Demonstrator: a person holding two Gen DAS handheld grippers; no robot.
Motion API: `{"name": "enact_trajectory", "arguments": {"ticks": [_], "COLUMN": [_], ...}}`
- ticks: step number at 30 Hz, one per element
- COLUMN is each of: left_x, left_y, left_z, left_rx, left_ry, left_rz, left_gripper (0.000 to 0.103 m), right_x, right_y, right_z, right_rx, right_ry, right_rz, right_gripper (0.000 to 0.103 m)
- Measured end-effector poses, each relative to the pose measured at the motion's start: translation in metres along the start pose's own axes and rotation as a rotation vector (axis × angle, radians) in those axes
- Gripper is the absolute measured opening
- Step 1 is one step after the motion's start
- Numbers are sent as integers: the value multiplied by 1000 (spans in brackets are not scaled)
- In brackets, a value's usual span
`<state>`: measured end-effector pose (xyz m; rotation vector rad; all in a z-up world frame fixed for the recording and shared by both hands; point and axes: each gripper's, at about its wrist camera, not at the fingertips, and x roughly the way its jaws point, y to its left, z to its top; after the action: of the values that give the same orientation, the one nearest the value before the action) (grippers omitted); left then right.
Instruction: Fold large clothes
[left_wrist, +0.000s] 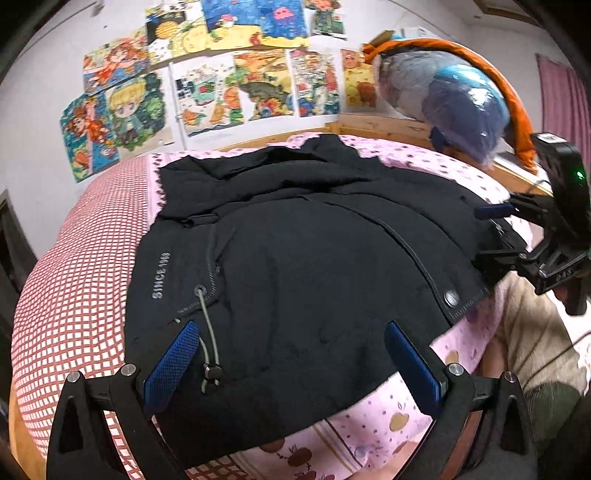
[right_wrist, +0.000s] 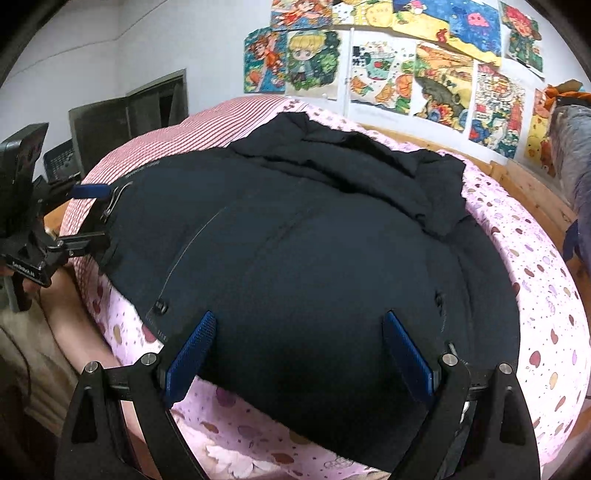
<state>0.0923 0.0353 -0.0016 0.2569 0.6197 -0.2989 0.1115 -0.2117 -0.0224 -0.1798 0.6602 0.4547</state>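
Two grippers low over near hem of black jacket (left_wrist: 295, 240), both wide apart, nothing pinched. Left gripper (left_wrist: 291, 354) at bottom centre of left view, blue pads (left_wrist: 173, 354) straddling hem and grey drawstring (left_wrist: 208, 332) with its toggle. Right gripper (right_wrist: 297, 350) at bottom centre of right view, pads astride hem fabric near jacket's other corner. Jacket spread flat across bed (left_wrist: 74, 277), filling middle of both frames, collar end bunched toward wall posters (left_wrist: 221, 74) at top. Pink spotted sheet (right_wrist: 535, 314) showing around it. Step in hand, as judged: reaching for bottom edge ahead of first fold; no crease made yet. Next move calls for dropping pads onto hem, closing on both corners together, avoiding drawstring snag, then lifting evenly toward collar.
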Motion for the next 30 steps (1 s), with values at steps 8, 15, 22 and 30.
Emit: {"name": "enact_trajectory", "arguments": {"ticks": [8, 15, 22, 30], "left_x": [9, 20, 27, 34], "left_y": [-12, -22, -34, -36], "left_z": [-15, -28, -36, -37], "left_rx": [97, 130, 196, 158], "left_ry": [52, 108, 103, 98], "left_rz": [-5, -16, 60, 96], "left_gripper": [102, 103, 103, 103], "right_x": [5, 11, 21, 24], "right_y": [8, 12, 37, 48], "right_z": [-8, -20, -30, -32], "right_rx": [-65, -100, -251, -258], "right_ry": [61, 98, 137, 92], "right_rz": [28, 26, -87, -203], "right_gripper": [89, 95, 96, 96]}}
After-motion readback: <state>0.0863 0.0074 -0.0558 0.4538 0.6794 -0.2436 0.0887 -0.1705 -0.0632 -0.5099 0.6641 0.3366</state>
